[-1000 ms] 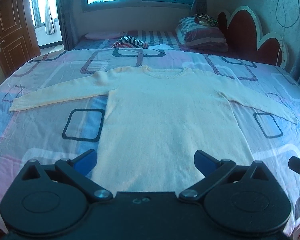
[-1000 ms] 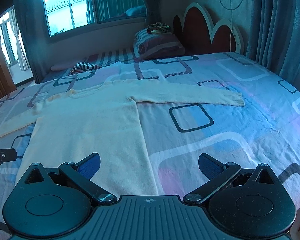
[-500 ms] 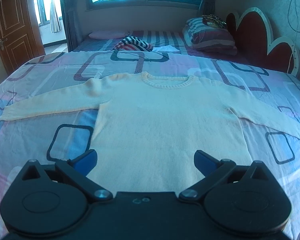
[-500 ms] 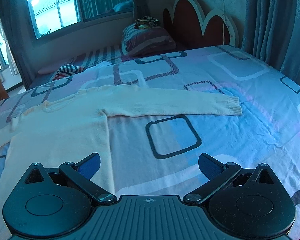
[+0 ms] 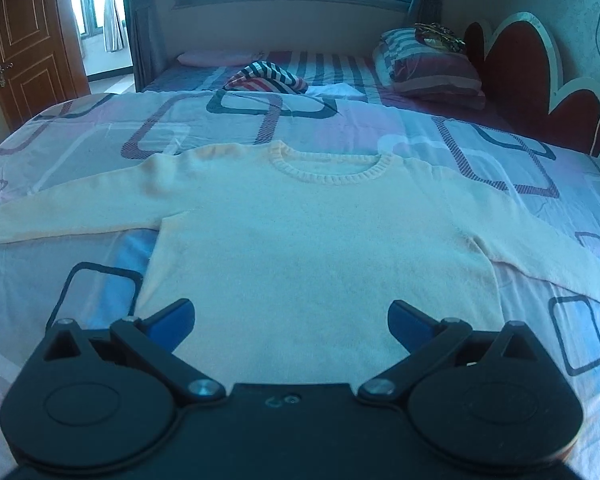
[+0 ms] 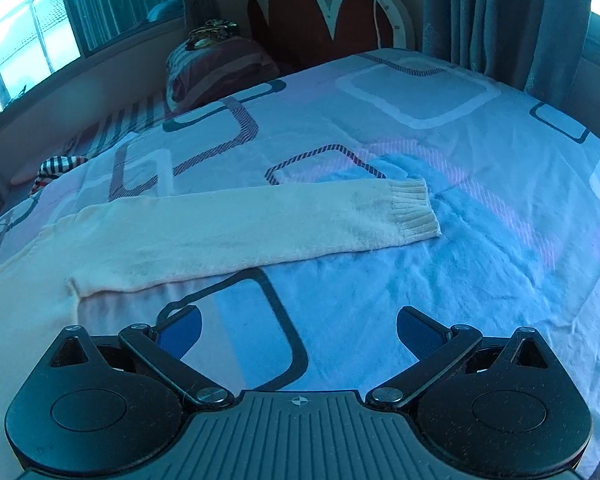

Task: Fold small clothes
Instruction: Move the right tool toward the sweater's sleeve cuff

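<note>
A cream knitted sweater (image 5: 312, 248) lies flat on the bed, face up, collar (image 5: 332, 166) away from me, both sleeves spread out sideways. My left gripper (image 5: 291, 322) is open and empty, hovering over the sweater's lower body. My right gripper (image 6: 299, 330) is open and empty, above the bedsheet just in front of the sweater's right sleeve (image 6: 236, 232). The sleeve's ribbed cuff (image 6: 414, 210) lies ahead and to the right of it. The sweater's hem is hidden below both grippers.
The bed has a patterned sheet (image 6: 440, 288) with rounded squares. A striped folded cloth (image 5: 266, 76) and a striped pillow (image 5: 432, 70) lie at the far side. A red headboard (image 5: 540, 92) stands at the right, curtains (image 6: 512, 16) beyond the bed, a wooden door (image 5: 24, 36) at the far left.
Both grippers have moved forward over the bed. The left one has come closer to the sweater's collar. The right one has swung right toward the right sleeve and cuff. Both have stayed open.
</note>
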`<action>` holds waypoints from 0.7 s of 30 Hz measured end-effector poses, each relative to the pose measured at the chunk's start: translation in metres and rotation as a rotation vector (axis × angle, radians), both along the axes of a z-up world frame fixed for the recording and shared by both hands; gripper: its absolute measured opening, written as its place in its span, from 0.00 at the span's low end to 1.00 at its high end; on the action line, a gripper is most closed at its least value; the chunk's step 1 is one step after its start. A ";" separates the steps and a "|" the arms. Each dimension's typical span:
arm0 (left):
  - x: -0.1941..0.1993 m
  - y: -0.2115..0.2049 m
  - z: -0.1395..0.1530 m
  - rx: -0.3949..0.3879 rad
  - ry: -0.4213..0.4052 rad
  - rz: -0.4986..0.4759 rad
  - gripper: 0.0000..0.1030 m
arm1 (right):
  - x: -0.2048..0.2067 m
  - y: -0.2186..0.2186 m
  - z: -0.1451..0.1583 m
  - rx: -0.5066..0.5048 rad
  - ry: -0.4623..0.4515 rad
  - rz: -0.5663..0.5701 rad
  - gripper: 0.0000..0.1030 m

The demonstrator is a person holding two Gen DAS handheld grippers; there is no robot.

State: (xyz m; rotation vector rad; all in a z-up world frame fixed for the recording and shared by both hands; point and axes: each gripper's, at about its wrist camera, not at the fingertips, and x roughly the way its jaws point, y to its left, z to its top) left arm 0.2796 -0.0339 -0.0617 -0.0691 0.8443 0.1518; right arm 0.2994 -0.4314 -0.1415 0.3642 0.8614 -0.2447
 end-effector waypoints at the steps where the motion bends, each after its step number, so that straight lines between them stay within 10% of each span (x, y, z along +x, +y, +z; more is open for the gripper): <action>1: 0.003 -0.002 -0.002 0.012 0.002 0.000 0.99 | 0.004 -0.005 -0.005 0.003 0.004 -0.014 0.99; 6: 0.021 -0.004 -0.014 0.036 0.029 -0.001 0.99 | 0.024 -0.025 -0.026 0.021 0.021 -0.049 0.99; 10: 0.029 -0.004 -0.019 0.039 0.043 0.008 0.98 | 0.039 -0.040 -0.044 0.076 0.044 -0.081 0.59; 21: 0.042 -0.002 -0.028 0.057 0.073 0.030 0.94 | 0.070 -0.072 -0.055 0.076 -0.011 -0.184 0.59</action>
